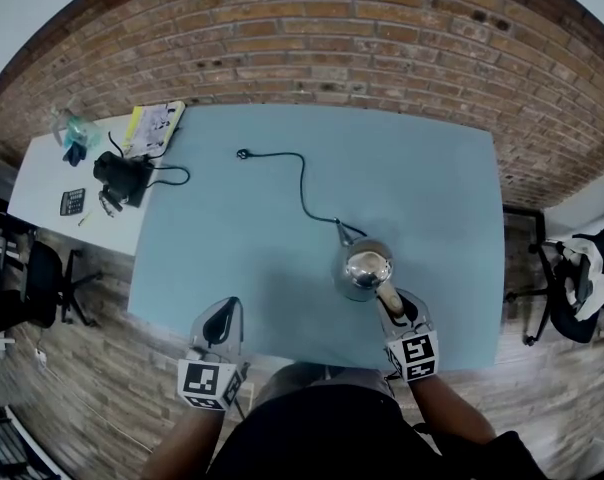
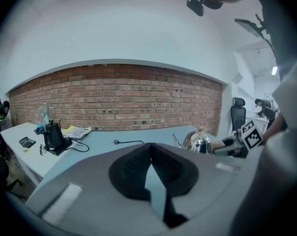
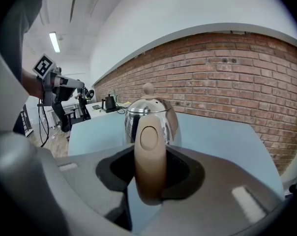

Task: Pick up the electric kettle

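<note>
Two grippers sit low in the head view, at the near edge of a pale blue table point(image 1: 232, 228). The right gripper point(image 1: 392, 303), lower right of centre, is clamped on the tan handle point(image 1: 389, 296) of the shiny metal kettle point(image 1: 367, 268). In the right gripper view the handle point(image 3: 149, 156) stands upright between the two dark pads with both pressed against its sides, and the kettle point(image 3: 151, 114) rises just behind it, with a small round knob on its lid. The kettle rests on the table, slightly right of centre and close to the near edge.

The left gripper point(image 1: 225, 313), lower left of centre, is well apart from the kettle. Its own view shows the jaws together at the tips with nothing between them, only the table surface showing through the gap beneath.

A black cord point(image 1: 302, 183) winds from the kettle's base up the middle of the frame and ends in a plug point(image 1: 243, 153) lying loose on the table. A brick wall point(image 1: 332, 28) fills the top. At the upper left a white side table point(image 1: 42, 178) holds a calculator point(image 1: 72, 201) and a bottle point(image 1: 70, 128).
</note>
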The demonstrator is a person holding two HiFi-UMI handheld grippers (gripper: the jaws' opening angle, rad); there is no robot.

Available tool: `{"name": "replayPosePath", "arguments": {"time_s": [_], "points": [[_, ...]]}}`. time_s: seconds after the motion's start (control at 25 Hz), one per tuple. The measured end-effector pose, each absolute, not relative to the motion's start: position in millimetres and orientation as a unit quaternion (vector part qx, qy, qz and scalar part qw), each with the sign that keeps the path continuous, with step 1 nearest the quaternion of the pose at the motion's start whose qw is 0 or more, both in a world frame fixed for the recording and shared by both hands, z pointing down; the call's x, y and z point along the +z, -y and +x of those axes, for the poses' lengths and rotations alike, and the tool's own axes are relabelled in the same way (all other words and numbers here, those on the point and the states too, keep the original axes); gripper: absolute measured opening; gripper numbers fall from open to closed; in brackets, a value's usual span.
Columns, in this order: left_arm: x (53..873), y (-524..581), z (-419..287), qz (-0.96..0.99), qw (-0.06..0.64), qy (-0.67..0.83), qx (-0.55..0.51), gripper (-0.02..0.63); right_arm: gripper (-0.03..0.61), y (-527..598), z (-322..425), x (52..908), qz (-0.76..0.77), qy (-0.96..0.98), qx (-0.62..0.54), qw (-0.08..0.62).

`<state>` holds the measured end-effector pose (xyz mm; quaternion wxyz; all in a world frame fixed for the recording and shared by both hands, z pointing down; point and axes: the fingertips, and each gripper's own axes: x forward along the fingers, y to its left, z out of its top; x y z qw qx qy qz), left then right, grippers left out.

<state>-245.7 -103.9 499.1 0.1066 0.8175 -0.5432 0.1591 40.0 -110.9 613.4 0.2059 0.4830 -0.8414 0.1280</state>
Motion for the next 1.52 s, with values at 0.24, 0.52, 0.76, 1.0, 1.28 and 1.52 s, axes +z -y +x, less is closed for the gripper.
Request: {"name": "replayPosePath", "arguments": {"time_s": [0.24,0.52,0.76,1.0,1.28,1.52], "points": [[498.8,101.3,-250.7,0.815,0.115,0.544,0.162,0.005,0.13,110.7,38.3,611.1,0.49,0.84,0.124,0.197],[493.5,101.5,-255.6,0.814,0.107,0.548,0.158,0.005,0.129,110.8,36.2,606.0,0.495,0.842,0.117,0.181],[490.3,100.8,-253.1,0.815,0.099,0.548,0.16,0.003,0.127,113.0,37.8,598.7,0.499,0.844,0.113,0.164],[489.8,98.4,-253.2,0.816,0.098,0.547,0.161,0.005,0.118,118.8,35.0,588.2,0.503,0.847,0.094,0.144],[488.2,93.9,-256.2,0.811,0.102,0.552,0.165,0.005,0.114,121.0,34.5,581.4,0.504,0.848,0.092,0.132],[485.0,92.8,-259.8,0.81,0.094,0.556,0.159,0.005,0.11,124.3,31.6,578.5,0.503,0.85,0.09,0.126]]}}
